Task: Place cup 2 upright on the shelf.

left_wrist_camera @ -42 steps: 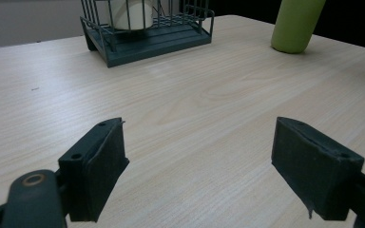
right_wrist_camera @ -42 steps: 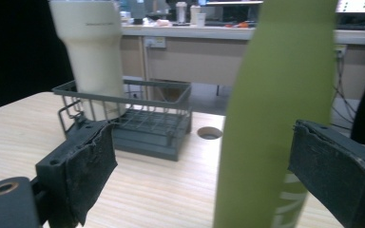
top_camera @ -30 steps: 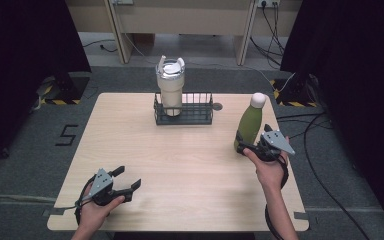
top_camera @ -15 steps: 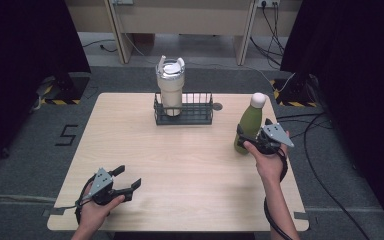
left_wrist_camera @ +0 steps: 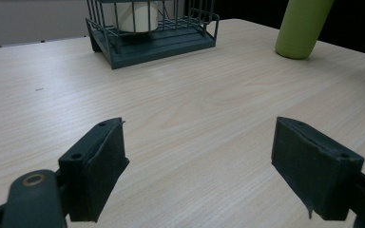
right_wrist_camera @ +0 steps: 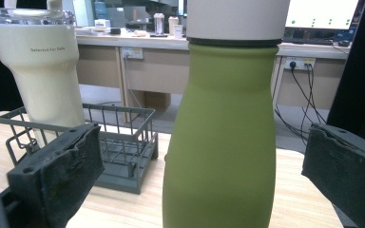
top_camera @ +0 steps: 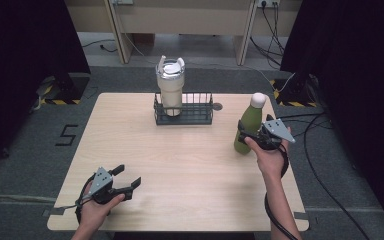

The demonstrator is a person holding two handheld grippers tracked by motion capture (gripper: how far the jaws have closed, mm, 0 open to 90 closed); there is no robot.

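Note:
A green bottle (top_camera: 249, 127) with a white cap stands upright near the table's right edge. My right gripper (top_camera: 252, 135) is open right behind it; in the right gripper view the bottle (right_wrist_camera: 223, 137) stands between the two jaws with gaps on both sides. A cream tumbler (top_camera: 170, 88) with a clear lid stands in the left part of a dark wire basket (top_camera: 195, 116) at the back middle. My left gripper (top_camera: 129, 181) rests open near the front left, jaws wide apart over bare wood (left_wrist_camera: 195, 166).
The wooden table (top_camera: 190, 165) has bare room across its middle and front. The basket's right part (right_wrist_camera: 123, 137) holds nothing. Cables trail on the floor at the right (top_camera: 320, 130). Dark curtains flank both sides.
My right gripper has moved forward and slightly left, closing in on the green bottle so its jaws now flank it. The left gripper has stayed in place.

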